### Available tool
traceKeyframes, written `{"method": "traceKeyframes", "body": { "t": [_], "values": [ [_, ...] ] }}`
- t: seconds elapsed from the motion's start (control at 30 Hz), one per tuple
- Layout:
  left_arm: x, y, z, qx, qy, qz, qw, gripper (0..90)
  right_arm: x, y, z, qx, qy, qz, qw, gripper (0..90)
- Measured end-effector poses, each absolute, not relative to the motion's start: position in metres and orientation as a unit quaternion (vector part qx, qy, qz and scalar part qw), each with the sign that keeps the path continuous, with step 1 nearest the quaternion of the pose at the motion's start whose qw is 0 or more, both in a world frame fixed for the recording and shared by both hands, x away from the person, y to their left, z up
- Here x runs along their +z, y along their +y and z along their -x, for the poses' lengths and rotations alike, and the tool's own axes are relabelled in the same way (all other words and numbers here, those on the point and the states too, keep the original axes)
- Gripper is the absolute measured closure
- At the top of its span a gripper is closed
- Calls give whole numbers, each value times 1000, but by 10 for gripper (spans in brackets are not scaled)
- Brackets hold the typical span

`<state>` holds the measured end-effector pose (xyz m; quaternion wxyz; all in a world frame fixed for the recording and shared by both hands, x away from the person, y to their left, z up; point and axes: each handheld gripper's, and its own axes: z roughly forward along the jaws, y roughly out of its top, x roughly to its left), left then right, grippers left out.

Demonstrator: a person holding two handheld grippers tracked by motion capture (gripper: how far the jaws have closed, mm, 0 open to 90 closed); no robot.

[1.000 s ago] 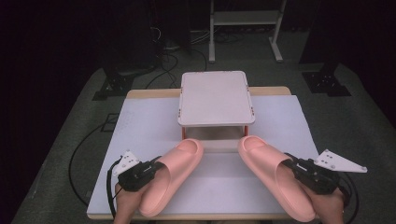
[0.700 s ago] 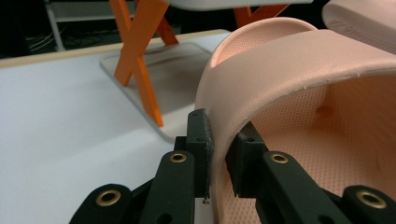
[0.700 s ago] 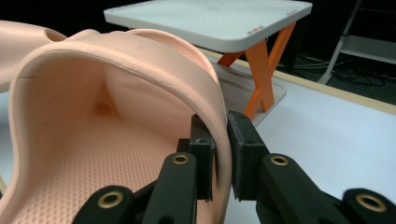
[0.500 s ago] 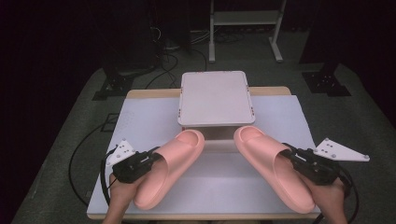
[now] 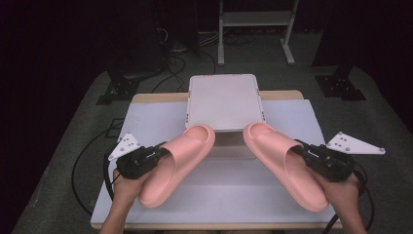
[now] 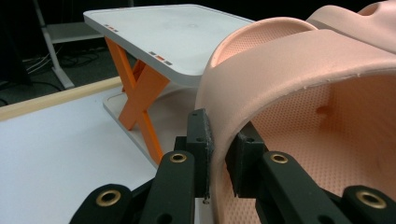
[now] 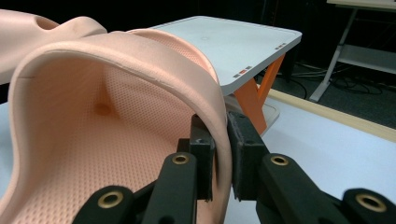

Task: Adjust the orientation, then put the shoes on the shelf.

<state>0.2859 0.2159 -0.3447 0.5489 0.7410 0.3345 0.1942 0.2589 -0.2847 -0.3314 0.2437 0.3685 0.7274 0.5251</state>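
Two pink slide sandals are held up over the white table. The left sandal (image 5: 178,161) points its toe toward the small white stand (image 5: 225,101); my left gripper (image 5: 157,155) is shut on its strap edge (image 6: 219,140). On the other side, the right sandal (image 5: 285,163) is angled the same way toward the stand, and my right gripper (image 5: 303,152) is shut on its strap edge (image 7: 222,135). Both toes hang close to the stand's front edge. The stand (image 6: 182,37) has a flat white top on orange crossed legs (image 6: 140,102).
The white table top (image 5: 146,117) has a wooden far edge (image 5: 156,97). Cables (image 5: 83,161) lie on the grey floor to the left. A metal shelf frame (image 5: 253,24) and dark equipment bases stand beyond the table.
Both sandals have moved forward, away from the person, toward the white stand. The grip on each strap is unchanged.
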Motion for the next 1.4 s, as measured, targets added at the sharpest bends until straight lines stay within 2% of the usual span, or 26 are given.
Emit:
{"method": "traceKeyframes", "body": {
  "t": [0.5, 0.97, 1.4],
  "values": [
    [-331, 213, -298, 197, 328, -743, 549, 807, -321, -285, -263, 537, 713, -370, 259, 807],
    [-316, 206, -321, 190, 333, -741, 552, 806, -310, -283, -280, 537, 700, -377, 283, 807],
    [-309, 204, -337, 191, 338, -740, 550, 806, -305, -278, -297, 542, 692, -381, 286, 806]
  ]
}}
